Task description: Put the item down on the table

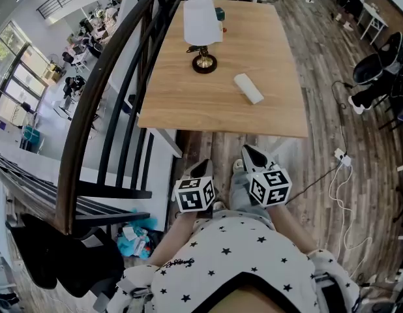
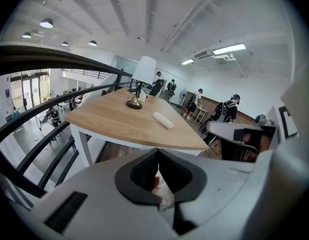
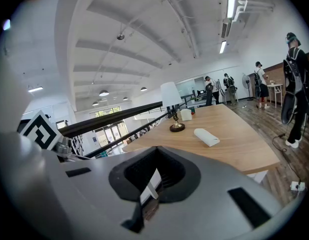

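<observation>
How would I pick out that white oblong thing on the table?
Find the wooden table ahead of the person. Nearer than the table lamp, toward the right, lies a white oblong packet. It alone lies flat, apart from the rest.

White roll [image 2: 163, 120] on wooden table [image 2: 108, 126]

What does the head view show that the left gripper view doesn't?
Only the head view: the shirt with stars and the left gripper seen from outside, marker cube and all. Only the left gripper view: the ceiling lights and people standing far off. Both: the wooden table, the lamp and the white packet.
</observation>
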Demonstrator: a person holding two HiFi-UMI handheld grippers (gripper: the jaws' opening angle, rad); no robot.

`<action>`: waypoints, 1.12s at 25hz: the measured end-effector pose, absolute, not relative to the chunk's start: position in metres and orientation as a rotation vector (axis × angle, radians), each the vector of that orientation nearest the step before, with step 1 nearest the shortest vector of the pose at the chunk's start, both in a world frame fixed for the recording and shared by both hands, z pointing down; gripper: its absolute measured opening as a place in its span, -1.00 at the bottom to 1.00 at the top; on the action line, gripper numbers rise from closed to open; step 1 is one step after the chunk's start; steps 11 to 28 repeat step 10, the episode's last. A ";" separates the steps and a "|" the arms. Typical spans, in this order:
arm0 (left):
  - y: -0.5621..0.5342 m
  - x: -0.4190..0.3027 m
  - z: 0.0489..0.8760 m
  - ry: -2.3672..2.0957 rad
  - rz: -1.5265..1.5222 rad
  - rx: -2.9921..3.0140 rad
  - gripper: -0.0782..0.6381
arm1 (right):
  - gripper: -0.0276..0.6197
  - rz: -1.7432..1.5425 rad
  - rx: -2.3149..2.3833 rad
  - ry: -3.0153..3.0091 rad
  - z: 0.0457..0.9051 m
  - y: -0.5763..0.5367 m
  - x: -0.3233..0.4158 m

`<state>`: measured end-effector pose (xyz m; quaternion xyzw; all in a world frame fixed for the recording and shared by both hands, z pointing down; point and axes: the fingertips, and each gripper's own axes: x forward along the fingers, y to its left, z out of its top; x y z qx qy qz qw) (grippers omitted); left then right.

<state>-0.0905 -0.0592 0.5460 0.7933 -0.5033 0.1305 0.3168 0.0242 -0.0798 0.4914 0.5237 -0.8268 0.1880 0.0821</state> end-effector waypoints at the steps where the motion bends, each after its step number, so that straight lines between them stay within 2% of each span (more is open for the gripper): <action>1: -0.060 -0.091 0.547 -1.325 0.343 2.088 -0.74 | -0.93 0.565 1.566 -2.471 0.492 -0.081 0.024; 28: -0.059 -0.092 0.549 -1.322 0.341 2.089 -0.74 | -0.93 0.583 1.579 -2.485 0.492 -0.080 0.021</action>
